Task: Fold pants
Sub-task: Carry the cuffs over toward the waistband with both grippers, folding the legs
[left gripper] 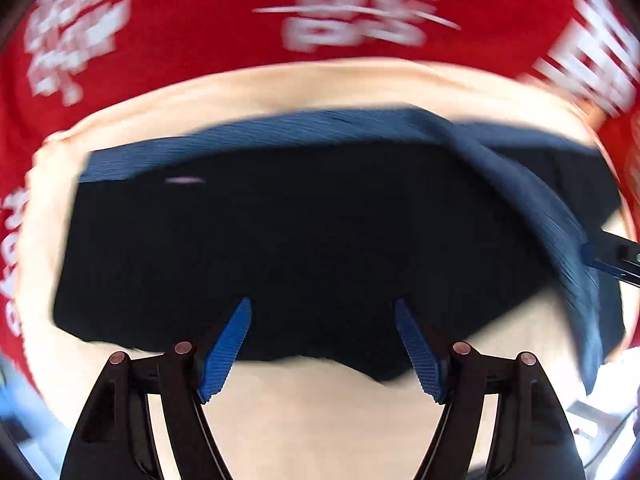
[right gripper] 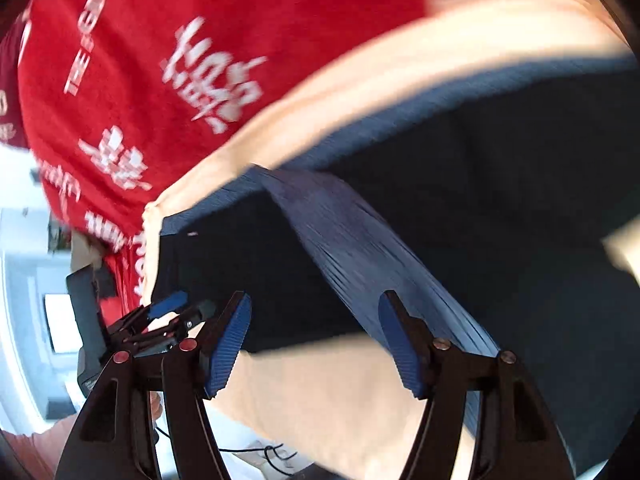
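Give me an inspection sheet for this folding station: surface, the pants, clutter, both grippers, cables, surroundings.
Surface: beige cloth spread over a red cloth with white lettering.
Job's things: dark navy pants lie on the beige cloth; ribbed blue waistband along the far edge, one ribbed section flipped diagonally across the dark fabric.
Clutter: nothing seen on the cloths.
Grippers: left gripper fingers apart over the near edge of the pants, nothing between them. Right gripper fingers apart, pressing on nothing; the ribbed section runs close by its right finger.
Cables: thin black cable below the table edge.
Surroundings: pale, blurred room; details unreadable.
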Demonstrator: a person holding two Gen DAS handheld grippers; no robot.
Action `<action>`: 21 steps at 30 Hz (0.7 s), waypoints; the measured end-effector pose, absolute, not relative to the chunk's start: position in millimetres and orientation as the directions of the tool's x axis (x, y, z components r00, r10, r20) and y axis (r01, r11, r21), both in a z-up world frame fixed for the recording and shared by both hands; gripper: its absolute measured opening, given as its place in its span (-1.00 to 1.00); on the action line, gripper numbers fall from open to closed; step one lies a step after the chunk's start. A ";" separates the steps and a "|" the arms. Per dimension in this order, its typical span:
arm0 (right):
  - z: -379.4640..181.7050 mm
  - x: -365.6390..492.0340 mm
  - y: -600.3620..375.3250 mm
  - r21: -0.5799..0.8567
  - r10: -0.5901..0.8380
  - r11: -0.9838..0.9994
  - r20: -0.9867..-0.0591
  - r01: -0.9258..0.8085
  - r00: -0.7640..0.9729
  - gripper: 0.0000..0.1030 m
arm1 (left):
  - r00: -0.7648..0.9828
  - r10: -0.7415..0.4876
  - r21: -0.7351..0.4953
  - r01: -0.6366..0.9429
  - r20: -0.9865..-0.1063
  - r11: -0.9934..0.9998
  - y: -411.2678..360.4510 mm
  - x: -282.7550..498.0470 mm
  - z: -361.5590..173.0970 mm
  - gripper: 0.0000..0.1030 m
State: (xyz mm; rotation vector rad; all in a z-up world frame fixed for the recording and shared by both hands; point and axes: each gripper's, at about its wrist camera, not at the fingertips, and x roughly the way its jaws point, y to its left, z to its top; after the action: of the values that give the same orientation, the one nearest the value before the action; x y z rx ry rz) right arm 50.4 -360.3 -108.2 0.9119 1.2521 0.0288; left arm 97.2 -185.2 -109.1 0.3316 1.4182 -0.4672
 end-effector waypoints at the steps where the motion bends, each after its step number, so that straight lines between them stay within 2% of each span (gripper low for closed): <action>1: -107.0 29.1 -365.7 0.594 0.468 0.643 -0.804 0.483 0.366 0.36 | 0.062 -0.146 -0.092 0.526 -0.987 0.845 -197.2 83.0 -107.6 0.47; 8: -109.8 -95.1 -378.0 0.522 0.362 0.545 -0.852 0.656 0.378 0.36 | -0.083 -0.282 -0.270 0.631 -0.956 0.728 -257.3 19.4 -110.0 0.47; 12: -109.9 -161.2 -385.6 0.480 0.290 0.504 -0.877 0.718 0.383 0.36 | -0.145 -0.312 -0.328 0.654 -0.939 0.681 -278.9 -11.8 -116.7 0.47; 17: -123.3 -212.0 -403.9 0.441 0.235 0.462 -0.898 0.770 0.373 0.36 | -0.204 -0.353 -0.397 0.639 -0.913 0.658 -305.5 -11.4 -131.6 0.47; 21: -143.2 -233.0 -423.0 0.480 0.260 0.427 -0.877 0.766 0.404 0.36 | -0.247 -0.374 -0.444 0.603 -0.894 0.663 -321.8 -13.9 -153.9 0.47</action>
State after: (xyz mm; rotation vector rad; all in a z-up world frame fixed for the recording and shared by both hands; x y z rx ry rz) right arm -233.0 -423.0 -143.2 1.1279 1.1534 -0.4246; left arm -13.9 -321.8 -153.9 0.1940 1.5704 -0.9283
